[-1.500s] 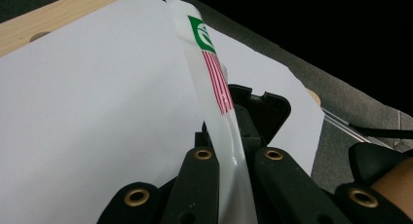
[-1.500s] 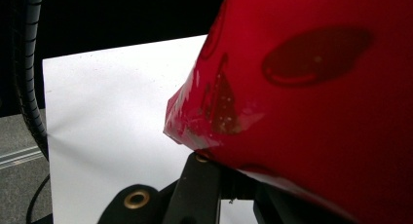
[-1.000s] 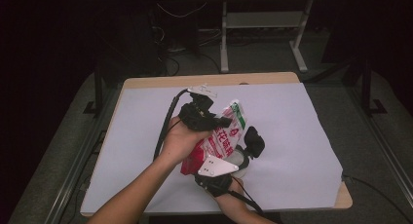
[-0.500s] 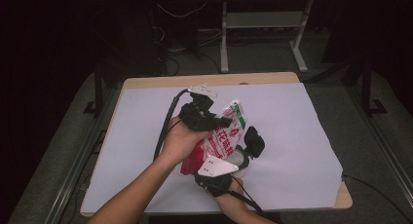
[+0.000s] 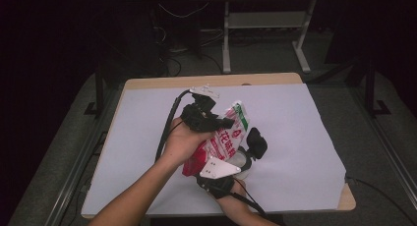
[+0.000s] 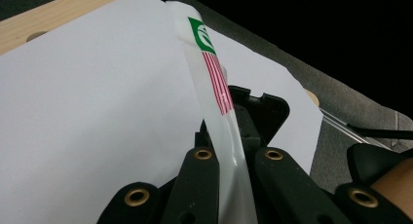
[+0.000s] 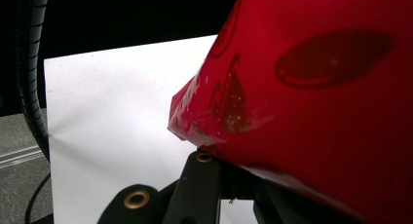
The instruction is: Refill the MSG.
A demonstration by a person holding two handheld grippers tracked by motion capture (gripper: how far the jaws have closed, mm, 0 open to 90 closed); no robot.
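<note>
Snack bag (image 5: 223, 137) pinched at both ends, long axis running straight from right gripper (image 5: 231, 164) up to left gripper (image 5: 216, 119). Left jaws clamped on the clear top seal (image 6: 229, 136), right ones shut on the red bottom corner (image 7: 214, 121). Probably set for a pull-apart, bag strung just above the white sheet (image 5: 295, 137).

Red packet (image 7: 311, 87) clamped in the tool (image 7: 234, 177) — white sheet (image 7: 112, 126) beyond.

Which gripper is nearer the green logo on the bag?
Left. The left gripper is shut on the bag's clear edge just below the green logo. The right gripper grips the bag's red end, farther from the logo.
</note>
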